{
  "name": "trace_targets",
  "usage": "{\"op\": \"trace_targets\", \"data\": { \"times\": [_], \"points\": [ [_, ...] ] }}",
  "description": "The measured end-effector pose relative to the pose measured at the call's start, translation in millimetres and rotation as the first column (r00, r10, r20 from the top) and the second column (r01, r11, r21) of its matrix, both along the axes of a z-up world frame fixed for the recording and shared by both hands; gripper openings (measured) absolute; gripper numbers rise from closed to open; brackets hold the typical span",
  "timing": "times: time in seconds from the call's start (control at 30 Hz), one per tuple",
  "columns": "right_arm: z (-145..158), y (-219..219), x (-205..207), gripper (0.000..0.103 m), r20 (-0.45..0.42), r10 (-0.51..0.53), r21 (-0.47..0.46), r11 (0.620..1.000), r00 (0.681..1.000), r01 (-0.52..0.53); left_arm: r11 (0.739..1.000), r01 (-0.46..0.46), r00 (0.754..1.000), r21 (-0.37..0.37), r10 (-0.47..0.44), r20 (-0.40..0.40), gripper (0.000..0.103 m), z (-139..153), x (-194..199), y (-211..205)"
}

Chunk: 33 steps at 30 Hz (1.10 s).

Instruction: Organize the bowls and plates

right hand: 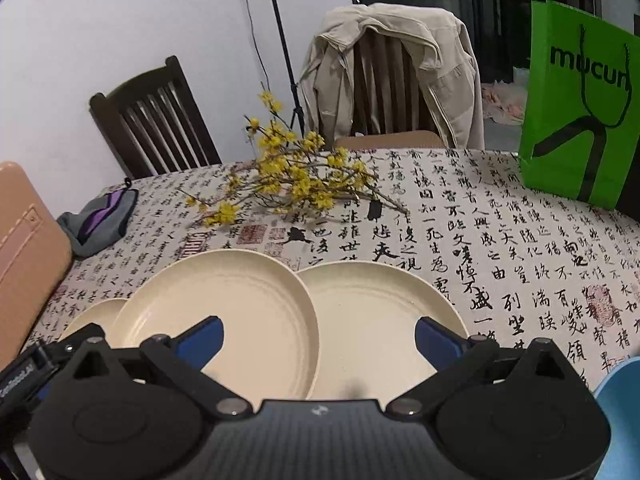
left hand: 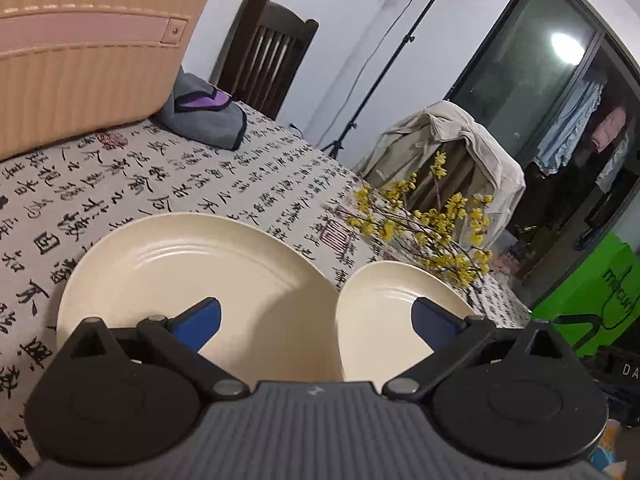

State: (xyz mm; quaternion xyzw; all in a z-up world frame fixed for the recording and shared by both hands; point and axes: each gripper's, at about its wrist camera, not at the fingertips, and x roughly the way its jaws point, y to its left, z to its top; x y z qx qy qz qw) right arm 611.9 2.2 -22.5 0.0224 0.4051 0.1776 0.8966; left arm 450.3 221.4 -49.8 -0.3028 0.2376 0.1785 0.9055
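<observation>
Both grippers, left gripper (left hand: 316, 322) and right gripper (right hand: 318, 340), spread wide, holding nothing. Middle plate (right hand: 240, 304) overlaps right plate (right hand: 372, 320) on tablecloth (right hand: 500, 240).

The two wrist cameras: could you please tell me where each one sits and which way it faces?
Left wrist: sits on the left hand-held gripper, fingers open, looking low across two cream plates toward a dark chair and peach case.
Right wrist: sits on the right hand-held gripper, fingers open, looking over the plates toward a jacket-draped chair and green bag.
Shared: plates, yellow flower branch, calligraphy tablecloth, grey pouch.
</observation>
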Motion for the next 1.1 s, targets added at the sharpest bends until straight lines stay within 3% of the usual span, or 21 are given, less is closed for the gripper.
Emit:
{"op": "trace_targets", "data": {
  "times": [0.1, 0.53, 0.77, 1.03, 1.1],
  "points": [
    [-7, 2, 7, 0.102, -0.009, -0.025, -0.006, 1.0, 1.0, 0.025, 1.0, -0.004, 1.0, 0.013, 0.004, 0.002, 0.103, -1, 1, -2],
    [-29, -3, 21, 0.103, -0.017, -0.024, 0.072, 0.997, 1.0, 0.025, 0.999, 0.021, 1.0, -0.037, -0.02, 0.016, 0.103, -7, 0, 2],
    [-32, 0, 24, 0.101, -0.021, -0.011, 0.065, 0.998, 1.0, 0.013, 0.996, 0.037, 0.999, -0.086, -0.038, -0.005, 0.103, -14, 6, 6],
    [-35, 0, 24, 0.083, -0.013, 0.004, 0.056, 0.998, 1.0, -0.003, 0.991, 0.05, 0.999, -0.125, -0.051, -0.002, 0.103, -18, 6, 10],
    [-36, 0, 25, 0.074, -0.016, 0.0, 0.051, 0.999, 1.0, 0.001, 0.989, 0.06, 0.998, -0.132, -0.059, 0.01, 0.103, -18, 6, 9]
  ]
}}
